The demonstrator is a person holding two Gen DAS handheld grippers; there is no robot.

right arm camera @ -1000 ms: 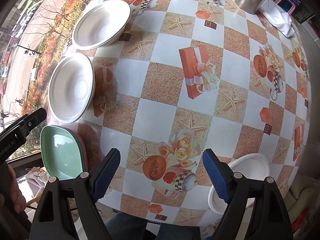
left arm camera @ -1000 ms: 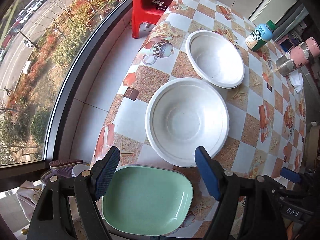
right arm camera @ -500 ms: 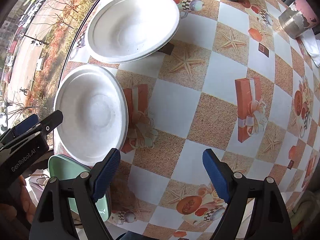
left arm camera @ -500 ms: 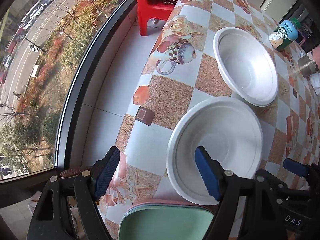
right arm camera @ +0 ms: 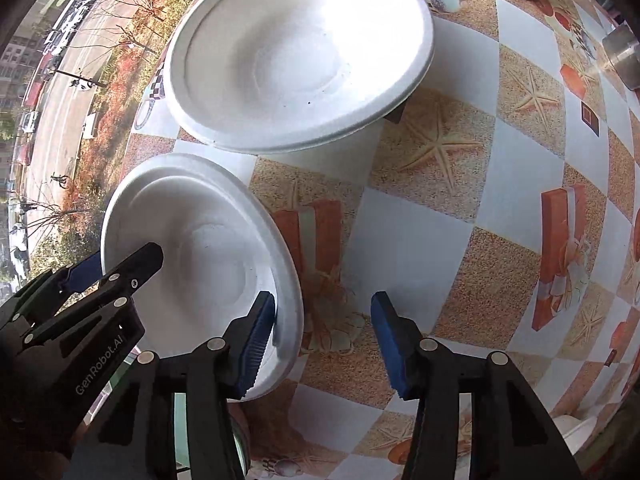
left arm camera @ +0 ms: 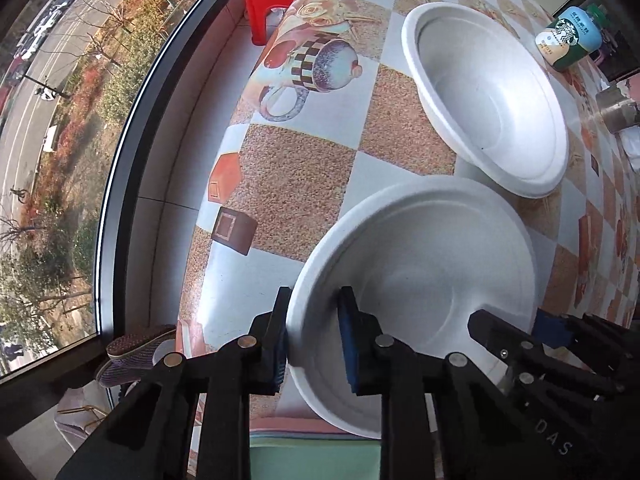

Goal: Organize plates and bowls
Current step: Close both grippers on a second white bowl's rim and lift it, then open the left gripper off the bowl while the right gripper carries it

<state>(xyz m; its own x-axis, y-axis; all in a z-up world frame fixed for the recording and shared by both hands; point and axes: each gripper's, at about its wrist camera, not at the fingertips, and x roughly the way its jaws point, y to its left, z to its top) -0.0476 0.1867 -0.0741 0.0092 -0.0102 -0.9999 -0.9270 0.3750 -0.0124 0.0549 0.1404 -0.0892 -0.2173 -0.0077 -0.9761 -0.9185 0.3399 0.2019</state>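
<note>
Both grippers have advanced to the near white bowl [left arm camera: 432, 280] since the earlier frame: the left gripper [left arm camera: 312, 336] has clamped its pads on the bowl's near-left rim, and the right gripper [right arm camera: 322, 340] straddles the near-right rim with its jaws spread, not gripping. That bowl sits near the window-side edge of the checked table [right arm camera: 440, 208], just beside the far white bowl [right arm camera: 300, 52]. A green plate [left arm camera: 312, 460] lies under the left gripper, with a bottle [left arm camera: 568, 40] far right.

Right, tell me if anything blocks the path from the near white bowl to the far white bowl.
Nothing visible does. The near white foam bowl, its rim pinched by the left gripper, has only bare patterned tablecloth between it and the far white foam bowl.
</note>
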